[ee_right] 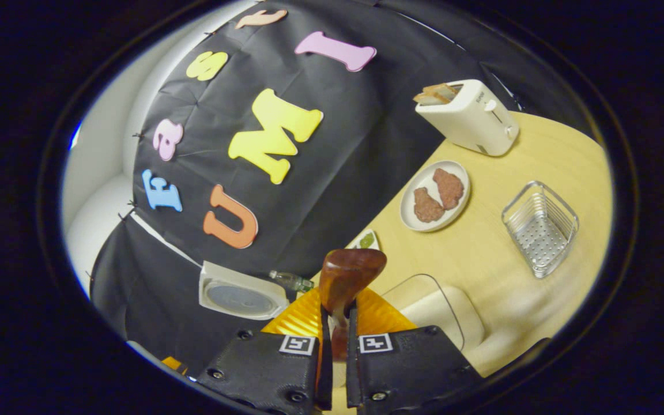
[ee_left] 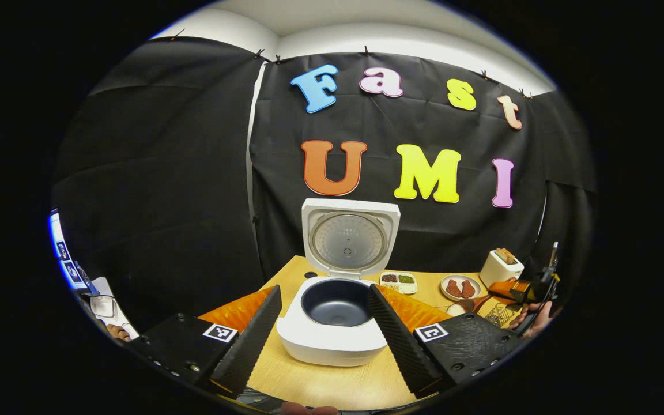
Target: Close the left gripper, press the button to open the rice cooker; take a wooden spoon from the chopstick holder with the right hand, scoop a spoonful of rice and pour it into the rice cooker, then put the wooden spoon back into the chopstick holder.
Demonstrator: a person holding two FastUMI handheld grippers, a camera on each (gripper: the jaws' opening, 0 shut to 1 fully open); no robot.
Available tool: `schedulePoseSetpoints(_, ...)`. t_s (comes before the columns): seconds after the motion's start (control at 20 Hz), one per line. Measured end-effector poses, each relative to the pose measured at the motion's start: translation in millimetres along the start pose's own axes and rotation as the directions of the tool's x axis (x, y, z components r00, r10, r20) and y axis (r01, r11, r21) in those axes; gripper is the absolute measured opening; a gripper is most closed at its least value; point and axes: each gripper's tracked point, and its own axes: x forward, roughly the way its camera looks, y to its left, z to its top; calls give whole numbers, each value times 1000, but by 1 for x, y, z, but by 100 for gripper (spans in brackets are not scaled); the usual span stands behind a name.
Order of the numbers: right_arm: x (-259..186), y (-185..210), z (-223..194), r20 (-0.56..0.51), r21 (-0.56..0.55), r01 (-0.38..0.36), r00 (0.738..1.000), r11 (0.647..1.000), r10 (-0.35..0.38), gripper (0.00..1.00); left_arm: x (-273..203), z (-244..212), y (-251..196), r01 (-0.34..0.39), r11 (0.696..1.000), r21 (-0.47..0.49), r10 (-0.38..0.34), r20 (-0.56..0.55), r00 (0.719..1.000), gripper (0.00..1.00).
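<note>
Left gripper view: left gripper (ee_left: 323, 331) spread wide, holding nothing, either side of the rice cooker (ee_left: 335, 323), lid up, near the table's front edge. Right gripper (ee_right: 336, 340) clenched on the wooden spoon (ee_right: 348, 275), bowl forward above the table. Spoon likely light, stiff, smooth; grip mid-handle.

My left claw (ee_left: 325, 331) gapes wide, fingers flanking the rice cooker (ee_left: 332, 323) | cooker lid (ee_left: 349, 239) upright, dark inner pot bare | tabletop (ee_left: 332, 383) beyond: small divided dish (ee_left: 398, 281), plate (ee_left: 460, 287) with two brown pieces, toaster (ee_left: 500, 267) | my right claw (ee_left: 531, 290) at far right, grasp unclear.
</note>
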Motion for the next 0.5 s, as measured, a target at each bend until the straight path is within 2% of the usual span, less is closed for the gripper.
schedulePoseSetpoints(0.15, 6, 59, 4, -8, -29, -90, 996, 996, 89, 14, 1, -1, 8, -11, 1000, -20, 11, 6, 1000, 96)
schedulePoseSetpoints(0.3, 23, 118, -10, -31, -41, -162, 986, 986, 161, 14, -2, -6, 17, 3, 1000, -25, -3, 0, 1000, 96)
schedulePoseSetpoints(0.5, 59, 168, -47, -80, -99, -197, 979, 975, 190, 14, -6, -16, 30, 54, 998, 35, -54, -8, 999, 95)
